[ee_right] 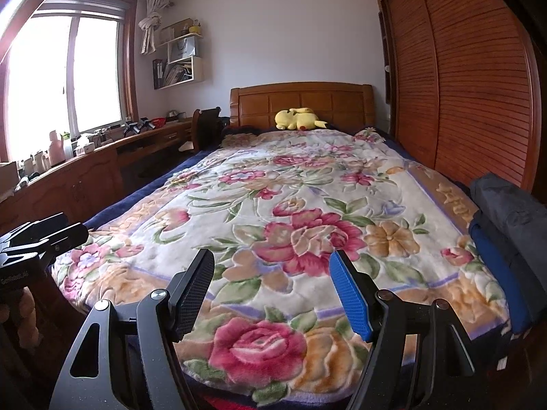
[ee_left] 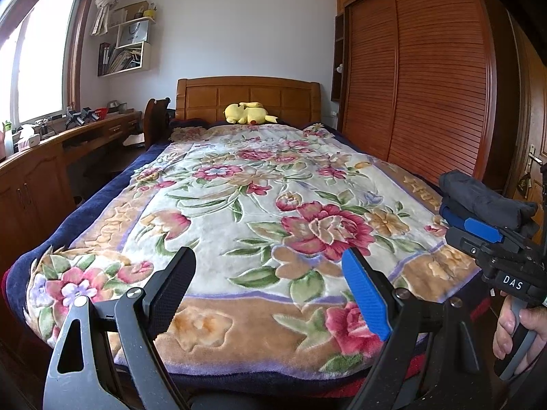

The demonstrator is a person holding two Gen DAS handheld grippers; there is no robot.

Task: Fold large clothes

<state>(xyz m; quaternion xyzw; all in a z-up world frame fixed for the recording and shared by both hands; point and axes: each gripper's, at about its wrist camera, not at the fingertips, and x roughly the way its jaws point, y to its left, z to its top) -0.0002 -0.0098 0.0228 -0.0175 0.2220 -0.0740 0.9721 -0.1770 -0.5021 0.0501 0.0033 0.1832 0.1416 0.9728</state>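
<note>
Tools left (ee_left: 270, 287) and right (ee_right: 273, 287) gape empty above floral blanket (ee_left: 239, 188); folded dark clothes (ee_right: 506, 225) lie at its right edge.

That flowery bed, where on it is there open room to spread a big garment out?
Most of the floral blanket lies bare, from the foot edge near both open grippers up to the yellow plush toy at the headboard. The crowded spot is the right edge, where a stack of dark folded clothes sits beside the wardrobe.
</note>
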